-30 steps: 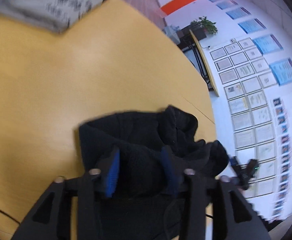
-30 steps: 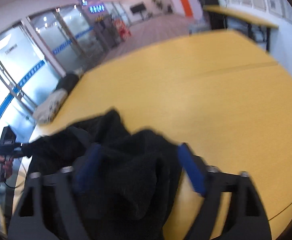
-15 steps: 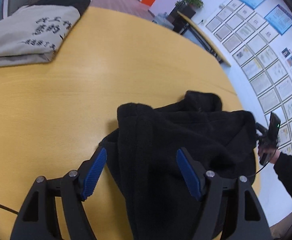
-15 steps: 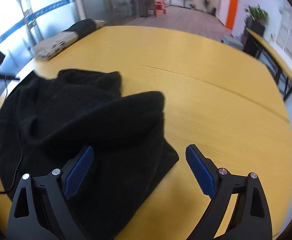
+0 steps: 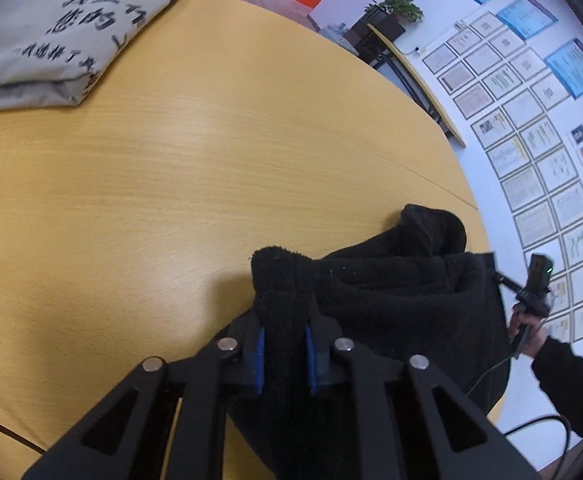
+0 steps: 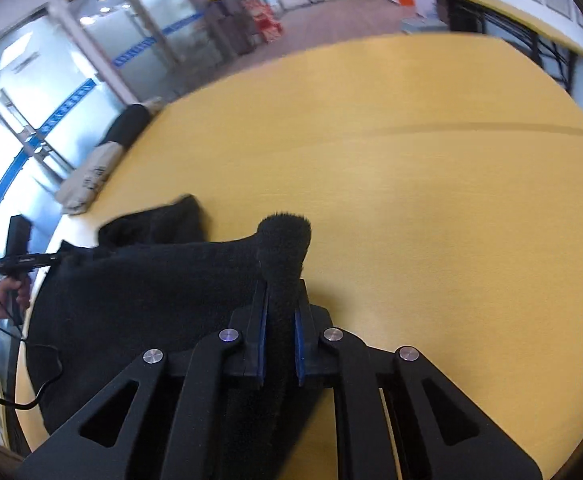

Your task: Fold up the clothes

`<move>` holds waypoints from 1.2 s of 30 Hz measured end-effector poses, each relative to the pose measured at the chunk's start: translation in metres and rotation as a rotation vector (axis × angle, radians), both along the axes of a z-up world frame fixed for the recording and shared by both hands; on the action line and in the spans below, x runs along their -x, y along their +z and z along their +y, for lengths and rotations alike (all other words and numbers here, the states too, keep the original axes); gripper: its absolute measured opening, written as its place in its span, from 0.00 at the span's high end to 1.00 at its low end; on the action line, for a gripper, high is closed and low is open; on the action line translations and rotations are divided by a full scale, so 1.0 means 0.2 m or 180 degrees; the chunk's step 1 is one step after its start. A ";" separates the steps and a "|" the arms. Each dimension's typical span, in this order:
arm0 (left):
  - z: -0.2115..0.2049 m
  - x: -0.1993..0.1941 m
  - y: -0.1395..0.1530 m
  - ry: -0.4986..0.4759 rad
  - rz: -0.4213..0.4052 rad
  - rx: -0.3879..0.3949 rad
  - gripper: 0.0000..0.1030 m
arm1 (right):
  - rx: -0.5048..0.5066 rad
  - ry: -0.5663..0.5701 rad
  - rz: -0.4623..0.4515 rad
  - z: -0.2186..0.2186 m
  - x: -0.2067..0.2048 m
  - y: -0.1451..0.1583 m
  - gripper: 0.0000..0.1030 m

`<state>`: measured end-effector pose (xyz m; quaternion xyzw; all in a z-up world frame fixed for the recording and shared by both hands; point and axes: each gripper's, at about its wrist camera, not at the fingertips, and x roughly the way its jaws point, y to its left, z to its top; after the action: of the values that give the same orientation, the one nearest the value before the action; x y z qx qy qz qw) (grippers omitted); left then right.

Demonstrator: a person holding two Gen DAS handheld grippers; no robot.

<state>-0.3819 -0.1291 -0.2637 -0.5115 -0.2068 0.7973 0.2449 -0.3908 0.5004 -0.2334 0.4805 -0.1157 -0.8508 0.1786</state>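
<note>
Black fleece garment (image 5: 391, 304) pinched by left gripper (image 5: 284, 354) and right gripper (image 6: 280, 344).

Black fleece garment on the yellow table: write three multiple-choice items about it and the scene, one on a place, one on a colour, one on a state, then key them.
1. Where does the folded beige garment lie, seen from the left wrist?
A. Under the black fleece
B. Far across the table, apart from the fleece
C. Between the left gripper's fingers

2. What colour are the pads on the gripper fingers?
A. Blue
B. Red
C. White

3. How does the right gripper stand?
A. Open above bare table
B. Shut on nothing
C. Shut on a bunch of the black fleece garment

Answers: 1 B, bare yellow table lies between the two garments. 2 A, blue strips show on both sides of the pinched cloth. 3 C, fleece pokes out past the closed fingers; the left gripper pinches it likewise.
</note>
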 end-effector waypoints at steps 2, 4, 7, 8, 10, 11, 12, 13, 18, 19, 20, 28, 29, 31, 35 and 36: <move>-0.04 -0.01 0.02 0.0040 0.0048 -0.0117 0.86 | 0.0043 -0.0048 0.0026 0.04 -0.01 -0.02 0.90; -0.08 -0.02 0.04 0.0081 0.0097 -0.0234 0.87 | 0.0214 -0.0088 0.0247 0.05 -0.04 0.03 0.91; -0.10 -0.06 0.10 -0.0011 0.0332 -0.0350 0.87 | 0.0330 -0.0056 0.0395 0.04 -0.07 0.06 0.92; -0.11 -0.06 0.11 -0.0049 0.0379 -0.0363 0.87 | 0.0327 -0.0032 0.0353 0.04 -0.07 0.04 0.93; -0.11 -0.07 0.12 -0.0137 0.0392 -0.0468 0.87 | 0.0435 0.0000 0.0396 0.05 -0.08 0.05 0.94; -0.12 -0.08 0.14 -0.0205 0.0455 -0.0561 0.87 | 0.0572 0.0002 0.0479 0.07 -0.10 0.08 0.94; -0.12 -0.11 0.19 -0.0298 0.0582 -0.0670 0.87 | 0.0708 0.0005 0.0563 0.08 -0.12 0.12 0.94; -0.13 -0.13 0.22 -0.0360 0.0672 -0.0724 0.87 | 0.0747 0.0006 0.0612 0.09 -0.14 0.14 0.94; -0.11 -0.04 0.02 -0.0278 0.0055 -0.0051 0.87 | 0.0212 0.0152 0.0167 0.04 -0.10 -0.02 0.94; -0.09 -0.03 -0.01 -0.0317 0.0023 0.0069 0.87 | 0.0181 0.0173 0.0194 0.03 -0.10 -0.02 0.94; -0.07 -0.03 0.00 -0.0348 0.0101 0.0133 0.87 | 0.0196 0.0158 0.0256 0.03 -0.10 0.00 0.94; -0.12 -0.03 0.14 -0.0224 0.0471 0.0064 0.43 | -0.0207 0.0275 0.0050 -0.06 -0.05 0.01 0.37; -0.14 -0.01 0.15 -0.0182 0.0493 0.0030 0.41 | -0.0171 0.0268 0.0041 -0.06 -0.03 0.02 0.27; -0.13 0.04 0.15 -0.0152 0.0444 -0.0025 0.37 | -0.0098 0.0284 -0.0024 -0.10 0.03 0.02 0.23; -0.03 0.10 0.01 -0.0382 0.0016 0.0286 0.38 | 0.0122 0.0378 -0.0269 -0.15 0.11 -0.09 0.75; -0.02 0.10 -0.01 -0.0396 -0.0012 0.0311 0.39 | 0.0122 0.0368 -0.0223 -0.16 0.11 -0.08 0.83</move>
<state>-0.4025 -0.1335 -0.2659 -0.5362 -0.1360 0.7886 0.2684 -0.4120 0.4692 -0.2494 0.5124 -0.1103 -0.8193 0.2324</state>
